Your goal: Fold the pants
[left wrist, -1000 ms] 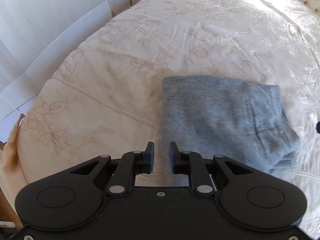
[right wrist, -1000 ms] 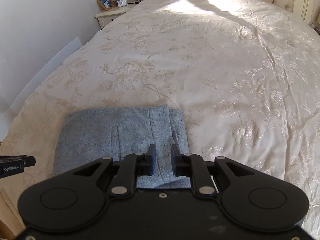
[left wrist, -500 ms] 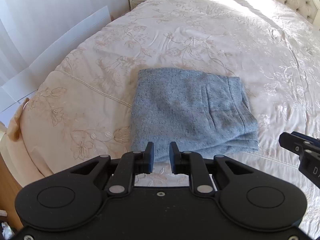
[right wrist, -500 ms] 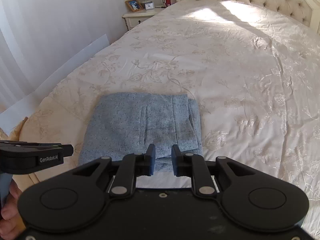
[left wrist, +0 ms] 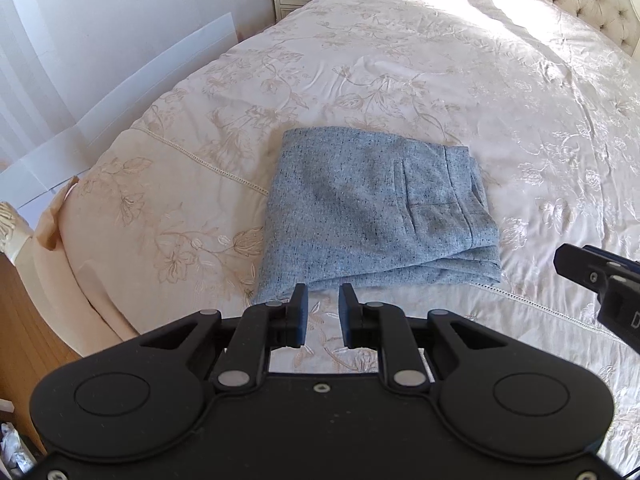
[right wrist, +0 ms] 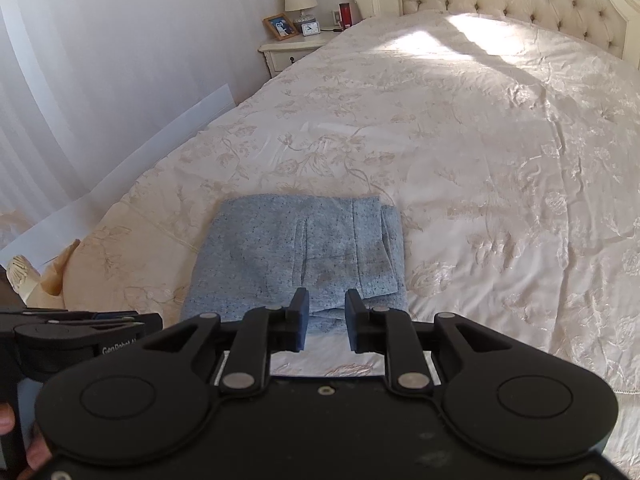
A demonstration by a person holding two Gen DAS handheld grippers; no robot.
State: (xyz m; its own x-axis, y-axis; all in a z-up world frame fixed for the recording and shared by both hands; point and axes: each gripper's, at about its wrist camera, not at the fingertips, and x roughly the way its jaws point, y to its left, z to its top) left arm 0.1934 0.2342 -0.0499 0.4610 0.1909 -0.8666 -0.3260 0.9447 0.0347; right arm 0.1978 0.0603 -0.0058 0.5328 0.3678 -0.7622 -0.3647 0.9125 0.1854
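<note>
Cream floral bedspread [left wrist: 400, 60] under folded grey-blue pants [left wrist: 372, 208], grippers clear.

White lettering "GenRobot.A", its end cut off by the right tool's body, stands on the side of the left tool [right wrist: 80, 330], seen at the lower left of the right wrist view. On the right tool [left wrist: 600, 276] a single white "D" shows at the left wrist view's edge.

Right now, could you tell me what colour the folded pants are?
Light blue-grey flecked with dark specks; the pants show best in the left wrist view.
</note>
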